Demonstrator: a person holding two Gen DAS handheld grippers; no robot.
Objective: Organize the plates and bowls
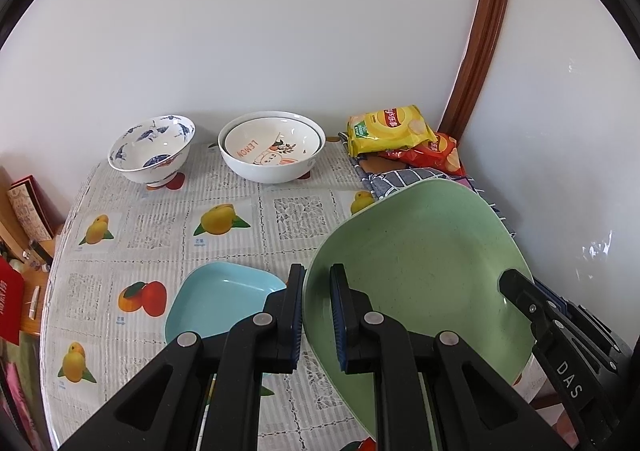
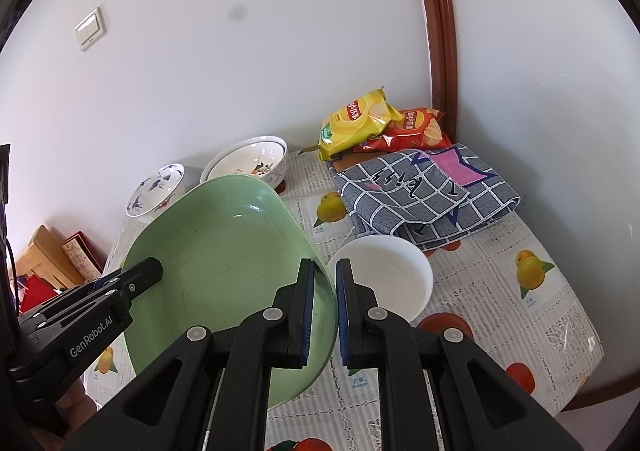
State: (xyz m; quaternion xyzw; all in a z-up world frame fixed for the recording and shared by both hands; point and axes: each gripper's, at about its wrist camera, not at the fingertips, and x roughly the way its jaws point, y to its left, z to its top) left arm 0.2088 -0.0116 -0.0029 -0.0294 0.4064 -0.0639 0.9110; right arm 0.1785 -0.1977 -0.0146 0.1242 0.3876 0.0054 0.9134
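A large green plate [image 1: 424, 259] is held above the table, tilted. My left gripper [image 1: 318, 311] is shut on its left rim. My right gripper [image 2: 325, 315] is shut on its right rim, with the plate [image 2: 224, 251] to its left. A small blue square plate [image 1: 220, 295] lies on the table below my left gripper. A plain white bowl [image 2: 384, 275] sits beside my right gripper. At the back stand a blue-and-white patterned bowl [image 1: 152, 147] and a white bowl with a smaller "LEMON" bowl [image 1: 272, 143] nested inside.
Yellow and red chip bags [image 2: 360, 123] lie at the back corner by a folded checked cloth [image 2: 424, 195]. The table has a fruit-print cover [image 1: 160, 227] and stands against white walls. Boxes [image 1: 28, 211] sit past its left edge.
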